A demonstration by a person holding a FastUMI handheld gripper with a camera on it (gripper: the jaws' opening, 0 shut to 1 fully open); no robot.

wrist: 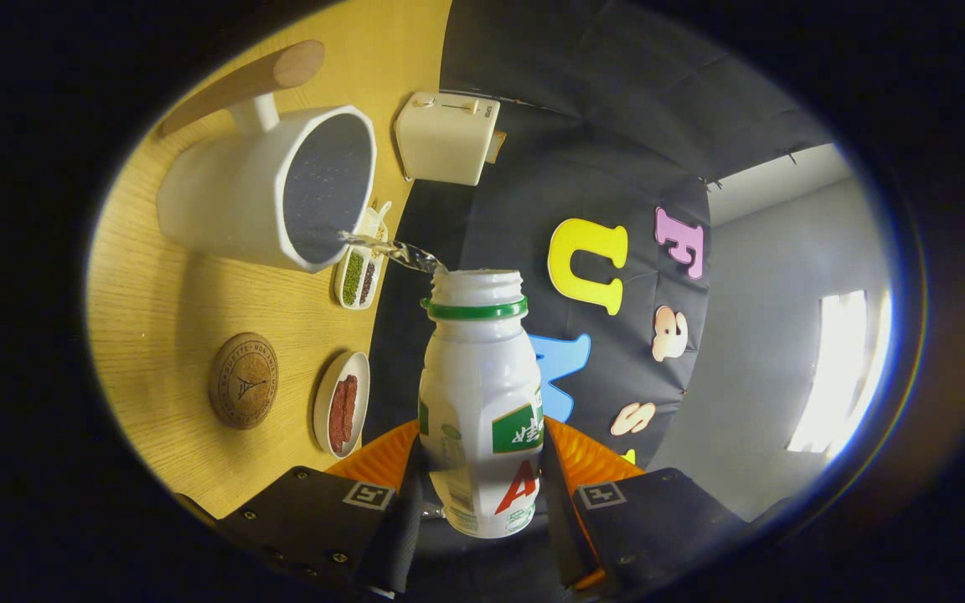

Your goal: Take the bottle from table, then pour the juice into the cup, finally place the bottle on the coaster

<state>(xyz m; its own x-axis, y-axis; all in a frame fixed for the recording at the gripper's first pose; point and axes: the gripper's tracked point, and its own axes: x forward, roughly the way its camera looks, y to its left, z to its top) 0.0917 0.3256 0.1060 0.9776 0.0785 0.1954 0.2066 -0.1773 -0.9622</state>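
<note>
Light wood-grain tabletop [172, 335] is filling the side of the scene where the dishes stand, and it is meeting a black cloth booth wall [616, 126], with a grey room wall and a bright window [843, 368] lying past the cloth. Nearest of all, the gripper [482, 494] is clamping the white plastic juice bottle [478, 402] between its two ridged pads, both fingers pressing on the lower body. That bottle's long axis is running straight away from the fingers, its uncapped threaded mouth with a green collar ring pointing ahead and tipping toward the cup. A thin clear stream of liquid [394, 251] is arcing from the mouth over the rim of the white faceted cup [273, 188], which is showing a dark speckled inside and a rounded wooden handle. Beside the fingers on the table, a small white oval dish of reddish-brown pieces [342, 412] is lying next to the round cork-like coaster [244, 380] with a stamped design. Farther on, a narrow white dish of green and dark beans [359, 276] is sitting just beside the cup. Beyond it, a cream boxy toaster [446, 138] is standing against the cloth.
</note>
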